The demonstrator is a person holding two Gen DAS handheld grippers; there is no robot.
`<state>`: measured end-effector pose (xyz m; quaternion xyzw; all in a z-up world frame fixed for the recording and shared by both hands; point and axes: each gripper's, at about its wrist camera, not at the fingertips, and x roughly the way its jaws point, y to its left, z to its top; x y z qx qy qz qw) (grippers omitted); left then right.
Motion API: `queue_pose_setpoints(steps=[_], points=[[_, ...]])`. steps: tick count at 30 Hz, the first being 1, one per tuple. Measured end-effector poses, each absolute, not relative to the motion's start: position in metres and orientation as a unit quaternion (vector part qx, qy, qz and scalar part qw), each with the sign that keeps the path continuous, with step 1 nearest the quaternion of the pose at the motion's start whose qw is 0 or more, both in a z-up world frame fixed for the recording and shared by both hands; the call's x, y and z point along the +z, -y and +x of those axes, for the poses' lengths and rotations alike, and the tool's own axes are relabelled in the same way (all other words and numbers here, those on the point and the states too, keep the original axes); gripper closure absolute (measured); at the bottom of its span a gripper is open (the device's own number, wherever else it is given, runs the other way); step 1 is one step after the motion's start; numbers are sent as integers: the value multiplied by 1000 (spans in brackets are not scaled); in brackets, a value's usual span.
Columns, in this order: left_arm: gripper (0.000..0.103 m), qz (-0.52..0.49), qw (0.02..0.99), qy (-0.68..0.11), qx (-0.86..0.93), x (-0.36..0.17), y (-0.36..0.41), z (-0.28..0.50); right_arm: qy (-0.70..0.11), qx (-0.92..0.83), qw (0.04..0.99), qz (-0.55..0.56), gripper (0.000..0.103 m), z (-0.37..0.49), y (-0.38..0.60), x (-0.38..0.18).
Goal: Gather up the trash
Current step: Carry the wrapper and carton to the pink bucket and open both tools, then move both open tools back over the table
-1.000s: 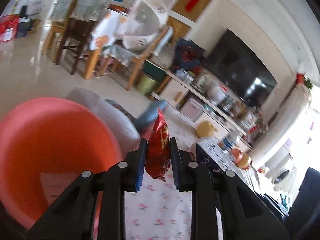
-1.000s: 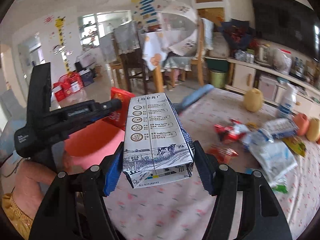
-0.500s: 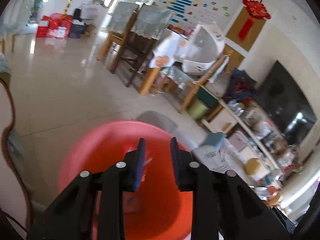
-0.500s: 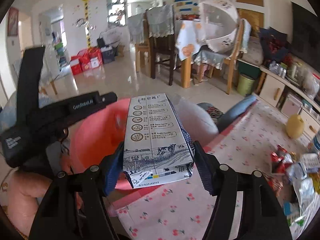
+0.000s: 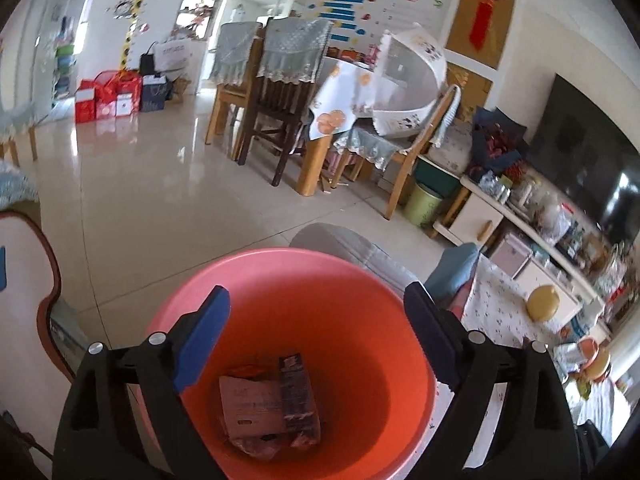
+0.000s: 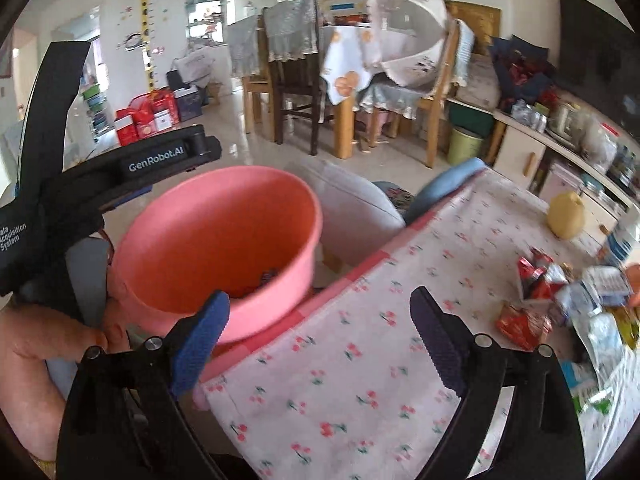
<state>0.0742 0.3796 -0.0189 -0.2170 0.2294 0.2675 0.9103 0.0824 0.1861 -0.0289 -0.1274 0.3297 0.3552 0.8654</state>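
1. The left claw point(image 5: 316, 340) has just opened wide. Nothing is between its blue pads now.
2. Right under it is the pink bucket point(image 5: 248, 280). A milk carton point(image 5: 250, 404) and a dark wrapper point(image 5: 298, 392) lie at the bottom, so some trash is already in.
3. The right claw point(image 6: 320, 332) has also just opened wide and is empty. It hangs over the edge of the tabletop point(image 6: 360, 380), which has a cherry cloth.
4. The bucket sits just ahead of the right claw, to its left, off the tabletop's edge.
5. More trash is left. Red wrappers point(image 6: 536, 276) and shiny bags point(image 6: 600, 292) lie far to the right of the right claw. I think about half the job is still to do.
6. The other tool point(image 6: 132, 168), seen left of the right claw, says "GenRobot.AI". I cannot read the carton's words.
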Motion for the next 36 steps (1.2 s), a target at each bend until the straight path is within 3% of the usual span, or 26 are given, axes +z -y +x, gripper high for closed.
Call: queue_pose_setpoints(steps=[36], points=[[10,-49,945,-269,178,-9,-243,131,-343,278,893,-89,9,80,-56,-35]])
